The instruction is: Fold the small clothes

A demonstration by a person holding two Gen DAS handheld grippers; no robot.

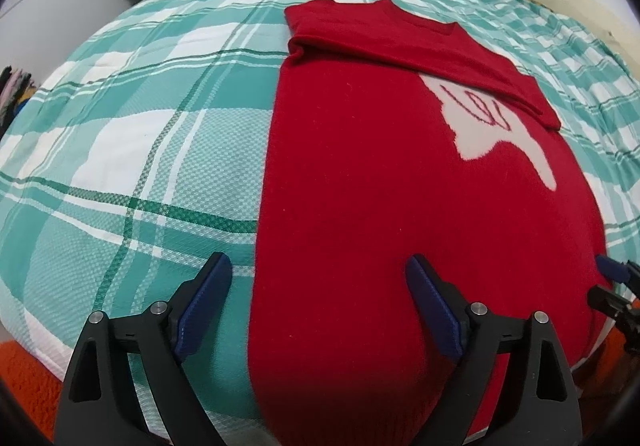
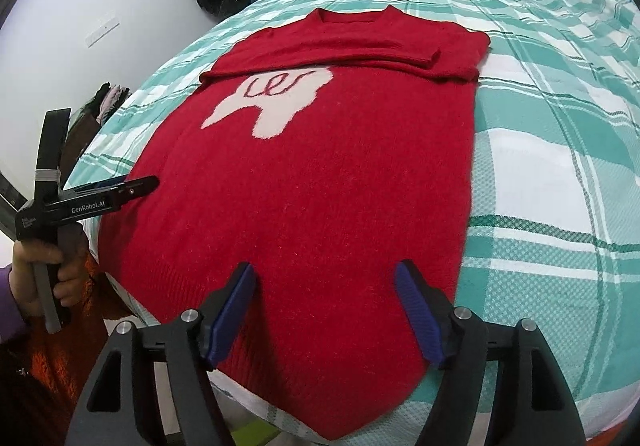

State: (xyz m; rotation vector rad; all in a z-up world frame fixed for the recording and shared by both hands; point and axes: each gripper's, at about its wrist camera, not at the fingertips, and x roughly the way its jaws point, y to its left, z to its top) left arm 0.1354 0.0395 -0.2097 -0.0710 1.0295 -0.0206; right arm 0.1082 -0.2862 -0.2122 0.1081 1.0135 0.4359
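Since both sleeves are already folded across the chest, the red sweater (image 2: 304,182) lies as a long strip on the plaid bedspread (image 2: 560,174), its hem hanging a bit over the near edge of the bed.

Left gripper (image 1: 320,310) is spread wide with nothing in it, straddling the sweater's left edge near the hem: one finger over the bedspread, the other over the knit. Right gripper (image 2: 326,310) is just as wide and empty, both fingers above the hem end of the sweater.

My guess is the next move is grabbing the hem corners and carrying them up to the collar (image 2: 354,16). What could go wrong: knit this fuzzy bunches easily, so a pinch might catch only the top layer, or snag the bedspread along with it. Uneven lifting would skew the fold and could drag the folded sleeves (image 2: 360,54) loose.

Room-wise it's fine. Plenty of bare bedspread left and right of the sweater and beyond the collar. Only tight spot is the hem end, right at the bed's drop-off.
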